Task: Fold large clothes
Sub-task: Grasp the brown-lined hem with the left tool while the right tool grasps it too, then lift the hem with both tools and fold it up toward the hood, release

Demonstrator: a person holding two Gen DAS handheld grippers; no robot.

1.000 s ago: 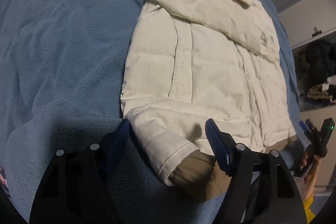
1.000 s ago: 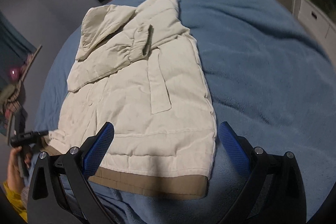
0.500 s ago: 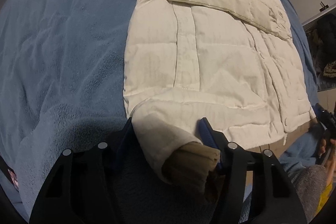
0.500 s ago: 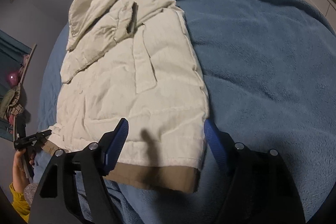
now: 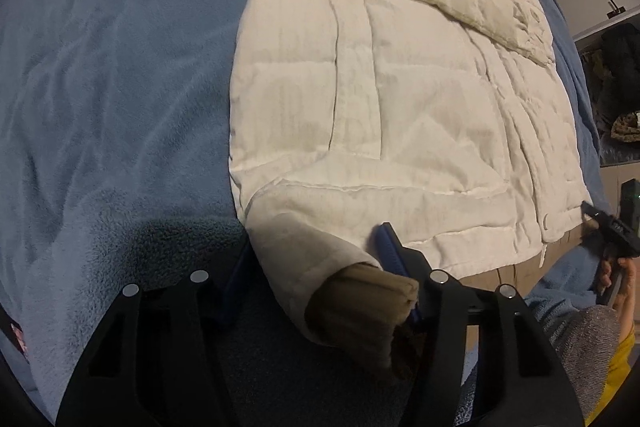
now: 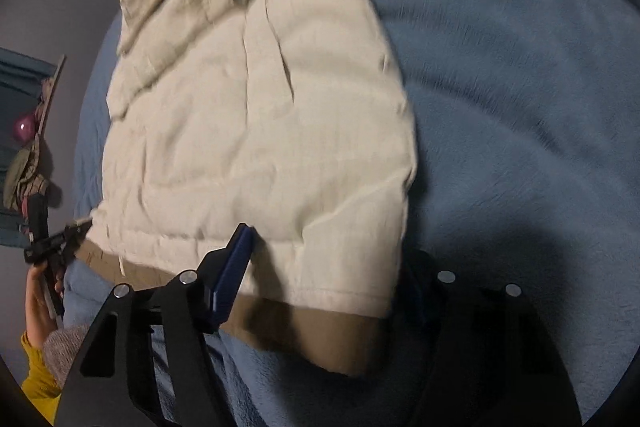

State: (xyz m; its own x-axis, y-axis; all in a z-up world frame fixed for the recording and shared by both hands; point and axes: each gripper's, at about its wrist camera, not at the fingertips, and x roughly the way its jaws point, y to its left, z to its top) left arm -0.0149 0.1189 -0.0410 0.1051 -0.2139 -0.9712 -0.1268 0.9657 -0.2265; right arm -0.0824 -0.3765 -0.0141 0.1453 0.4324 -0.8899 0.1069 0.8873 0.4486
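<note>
Left wrist view: the cream jacket (image 5: pixel 400 99) is spread on the blue blanket (image 5: pixel 112 75), its near hem corner lodged between the 2 fingers of the left gripper (image 5: pixel 316 267), which are pressed against it. The right gripper (image 6: pixel 324 267) likewise straddles the opposite hem corner, fingers against fabric.

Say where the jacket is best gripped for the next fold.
Grip the jacket at its two bottom corners along the brown hem, coming in from the bed's near edge. The hem lies flat and nearest; the left tool and right tool already straddle those corners.
</note>
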